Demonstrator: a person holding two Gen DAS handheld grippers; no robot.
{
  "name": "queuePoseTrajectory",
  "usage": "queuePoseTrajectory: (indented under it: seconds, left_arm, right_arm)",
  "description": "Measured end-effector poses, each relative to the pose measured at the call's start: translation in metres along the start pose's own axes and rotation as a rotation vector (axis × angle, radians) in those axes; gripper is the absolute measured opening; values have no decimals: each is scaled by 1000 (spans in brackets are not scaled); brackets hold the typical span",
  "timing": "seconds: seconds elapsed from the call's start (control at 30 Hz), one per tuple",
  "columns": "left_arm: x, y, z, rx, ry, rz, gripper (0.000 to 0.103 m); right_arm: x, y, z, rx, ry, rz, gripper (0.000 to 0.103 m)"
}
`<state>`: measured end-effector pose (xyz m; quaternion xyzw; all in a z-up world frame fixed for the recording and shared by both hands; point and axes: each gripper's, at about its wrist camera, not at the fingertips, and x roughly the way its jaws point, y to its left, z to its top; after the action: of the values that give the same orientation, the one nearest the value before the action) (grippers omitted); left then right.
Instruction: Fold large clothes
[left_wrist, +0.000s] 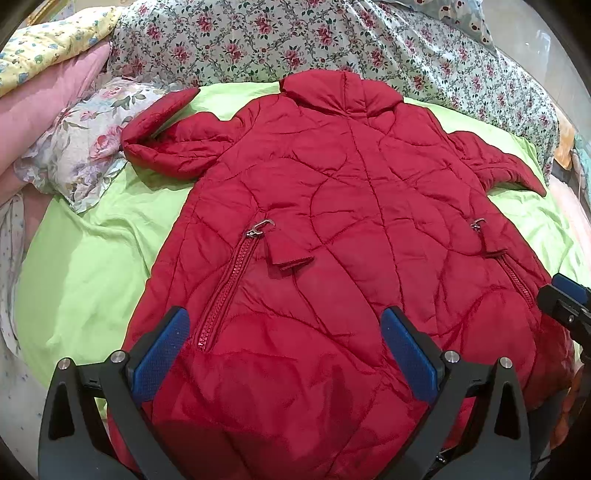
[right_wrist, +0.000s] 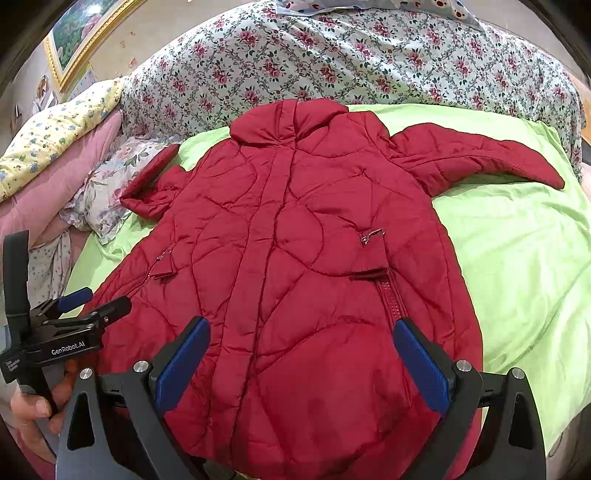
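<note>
A red quilted coat (left_wrist: 332, 206) lies spread flat on a lime-green sheet (left_wrist: 85, 266), collar at the far side and hem toward me. Both sleeves stick out sideways, and two zip pockets show on the upper face. My left gripper (left_wrist: 286, 314) is open just above the hem's left part, with nothing between its blue pads (left_wrist: 162, 354). My right gripper (right_wrist: 303, 325) is open too, above the coat (right_wrist: 295, 240) near the right pocket zip. The left gripper (right_wrist: 98, 301) shows again at the coat's left edge, held by a hand (right_wrist: 33, 410). The right gripper's tip (left_wrist: 565, 299) peeks in at the coat's right edge.
A rose-print quilt (right_wrist: 332, 62) is heaped along the far side of the bed. At the left are a pink blanket (left_wrist: 48, 107), a yellow flowered cushion (left_wrist: 48, 40) and a pale floral pillow (left_wrist: 85, 147) under the left sleeve's end. Bare green sheet (right_wrist: 524, 258) lies to the right.
</note>
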<state>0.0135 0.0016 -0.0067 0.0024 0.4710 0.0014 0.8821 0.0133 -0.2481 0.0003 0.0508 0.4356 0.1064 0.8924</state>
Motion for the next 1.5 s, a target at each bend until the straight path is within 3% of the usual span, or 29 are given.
queuePoseTrajectory:
  seconds: [0.3,0.57,0.8,1.03,1.2,1.3,1.5]
  left_arm:
    - [7,-1,3,2,21,2,103]
    - [17,2,10,2,23,-39,103]
    - [28,6,22,-6,26,-50,103]
    - [38,9,35,-15,53,-50,103]
    - [46,10,44,-4,71,-22,103]
    - [52,11,49,-12,78,-38,103]
    - [63,10,65,6,66,-24,103]
  right_arm:
    - [3,-4,1,15,-4,15,100]
    - [5,-25,12,62,-6,6,100]
    - [4,-67,33,151,-18,3,100]
    - [2,-125,54,243,-93,-36,100]
    - [19,-176,65,349,-88,-57,100]
    - [28,-203,69,376,-97,-114,99]
    - [44,-255,84,458,-150,-143,96]
